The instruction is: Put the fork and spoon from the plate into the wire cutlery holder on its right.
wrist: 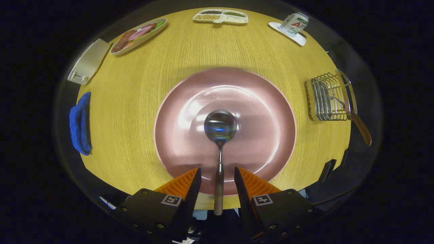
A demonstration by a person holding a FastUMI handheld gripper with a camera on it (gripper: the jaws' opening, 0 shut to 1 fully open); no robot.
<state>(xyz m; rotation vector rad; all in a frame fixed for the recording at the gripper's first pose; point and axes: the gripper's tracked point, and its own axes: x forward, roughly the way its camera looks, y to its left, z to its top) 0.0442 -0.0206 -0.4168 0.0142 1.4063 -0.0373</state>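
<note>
A metal spoon [220, 127] with a brown handle lies on the pink plate [264, 101], its bowl at the plate's middle and its handle pointing back at me. My gripper [217, 170] is open, low over the plate's near rim. The spoon's handle runs between the two fingers with a gap on each side. To the right of the plate stands the wire cutlery holder [327, 98]. A utensil with a brown handle [361, 129] rests in it, metal end inside and handle sticking out over the table's edge.
The round wooden table [135, 101] also holds a blue cloth [80, 123] at its left edge, a grey flat piece [89, 61], an oval dish of food [139, 35], a divided tray [220, 16], and a can on a white coaster [294, 23] at the far side.
</note>
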